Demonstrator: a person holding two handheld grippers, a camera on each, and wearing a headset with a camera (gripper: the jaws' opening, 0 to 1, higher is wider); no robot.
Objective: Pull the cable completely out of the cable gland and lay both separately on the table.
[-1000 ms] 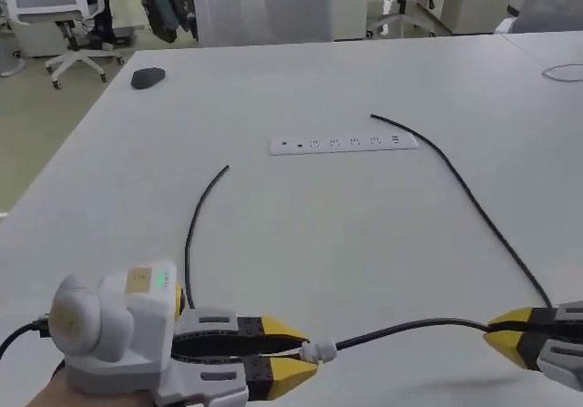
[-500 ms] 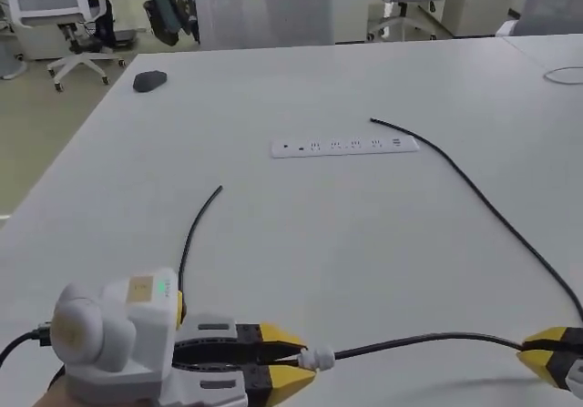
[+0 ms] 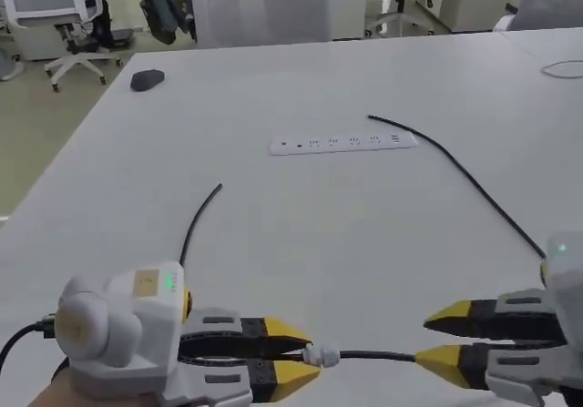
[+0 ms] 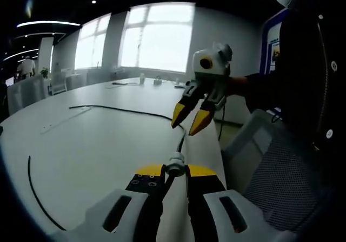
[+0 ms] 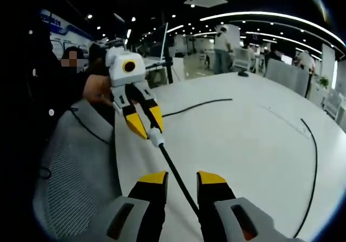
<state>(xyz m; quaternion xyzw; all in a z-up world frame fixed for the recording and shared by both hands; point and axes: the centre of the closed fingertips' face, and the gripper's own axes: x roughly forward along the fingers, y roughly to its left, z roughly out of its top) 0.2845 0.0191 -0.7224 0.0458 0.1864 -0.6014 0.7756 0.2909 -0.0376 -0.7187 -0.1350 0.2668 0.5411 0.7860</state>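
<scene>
The white counter (image 3: 301,234) lies broad and bare ahead of both tongs. In the head view its left edge slants away toward the office chairs (image 3: 64,11), and its far edge runs past a dark mouse (image 3: 148,79). A white power strip (image 3: 344,143) lies mid-counter, well apart from the tongs. The black cable (image 3: 474,187) sweeps from a free end near the strip down toward the right side. Its other end curves off on the left and drops behind the left tongs (image 3: 305,359). Those tongs are closed narrowly on the white cable gland (image 3: 323,357), which sticks out just past the yellow tips near the counter's near edge. A short, straight run of cable leads from the gland to the right tongs (image 3: 425,338). The right tongs stand parted with the cable in the gap, near the lower jaw in the head view. Whether a jaw touches it cannot be told. The right gripper view looks along that gap: the cable runs up between the two yellow tips to the gland in the other tongs, with a hand (image 5: 97,89) and a dark sleeve behind them. The left gripper view adds bright windows (image 4: 157,39) beyond the counter and the cable's long sweep lying flat on it.
</scene>
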